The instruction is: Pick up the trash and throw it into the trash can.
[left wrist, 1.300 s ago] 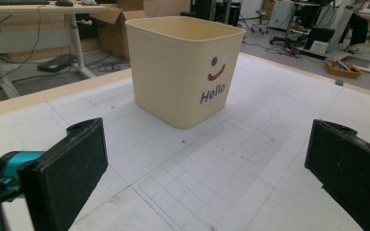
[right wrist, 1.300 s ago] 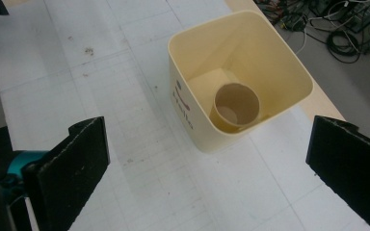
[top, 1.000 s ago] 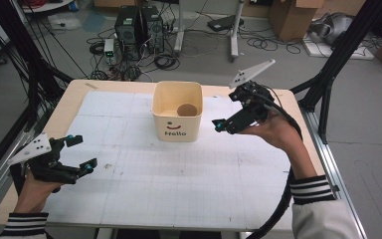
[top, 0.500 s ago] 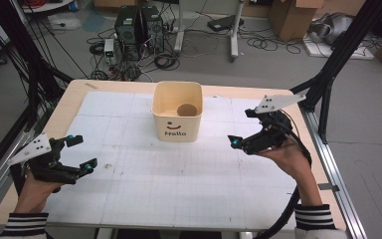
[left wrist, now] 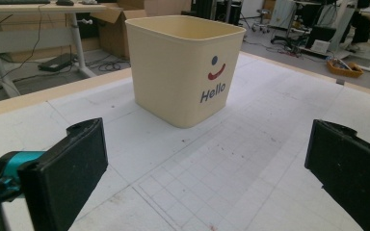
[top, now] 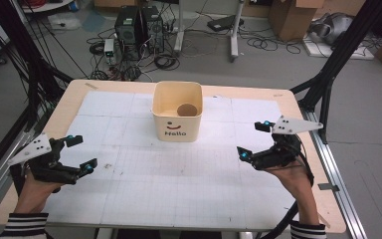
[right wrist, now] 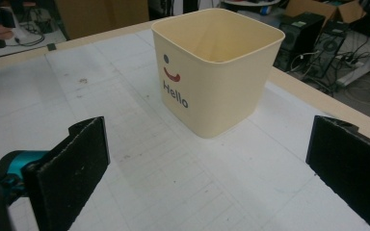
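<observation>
High view: right tool [top: 252, 140], jaws apart and empty, has withdrawn from cream bin [top: 177, 118] to bench [top: 129, 209] edge; left tool [top: 81, 152] likewise released. Brown round item [top: 186, 109] lies inside bin; deposit likely complete.

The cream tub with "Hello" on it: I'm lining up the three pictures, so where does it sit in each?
High view: the cream tub stands upper centre, on the far half of the table.
Left gripper view: upper centre, beyond the open jaws.
Right gripper view: upper centre-right.
Shared landmark: the "Hello" print and smile on the tub's wall.
</observation>
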